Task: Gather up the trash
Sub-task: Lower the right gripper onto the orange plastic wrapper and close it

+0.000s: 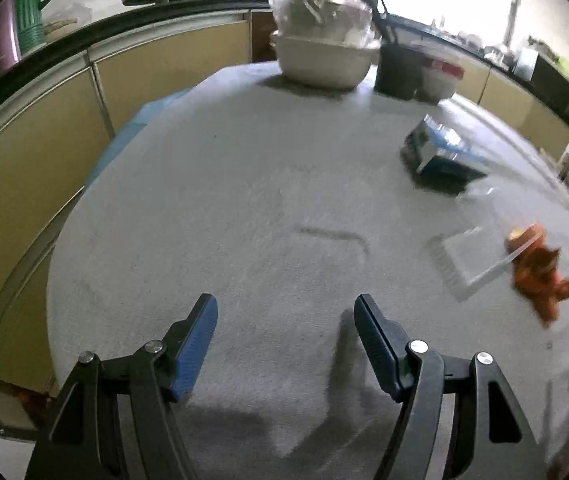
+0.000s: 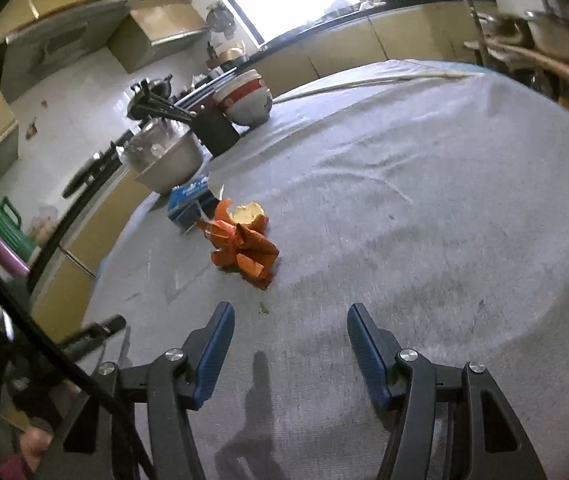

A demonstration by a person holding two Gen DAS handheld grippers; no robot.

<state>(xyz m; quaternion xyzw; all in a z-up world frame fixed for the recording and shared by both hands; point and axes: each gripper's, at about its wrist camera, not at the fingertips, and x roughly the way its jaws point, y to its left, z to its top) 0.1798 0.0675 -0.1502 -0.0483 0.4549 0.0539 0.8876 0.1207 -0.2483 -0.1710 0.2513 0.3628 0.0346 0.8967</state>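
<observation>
Orange peel scraps point(image 2: 244, 244) lie in a heap on the grey tablecloth point(image 2: 404, 220), with a pale piece of peel on top. My right gripper point(image 2: 290, 320) is open and empty, a short way in front of the heap. In the left wrist view the same peel point(image 1: 540, 276) lies far right, partly on a clear plastic lid point(image 1: 472, 256). My left gripper point(image 1: 286, 312) stands open over bare cloth point(image 1: 244, 200), with nothing between its fingers. A tiny green scrap point(image 2: 262, 310) lies just ahead of the right fingers.
A blue box point(image 1: 440, 152) point(image 2: 186, 198) lies beyond the peel. At the table's far edge stand a bowl holding a plastic bag point(image 1: 324, 60), a black holder point(image 1: 396, 68) and a red-and-white bowl point(image 2: 248, 100). Yellow cabinets point(image 1: 24, 180) ring the table.
</observation>
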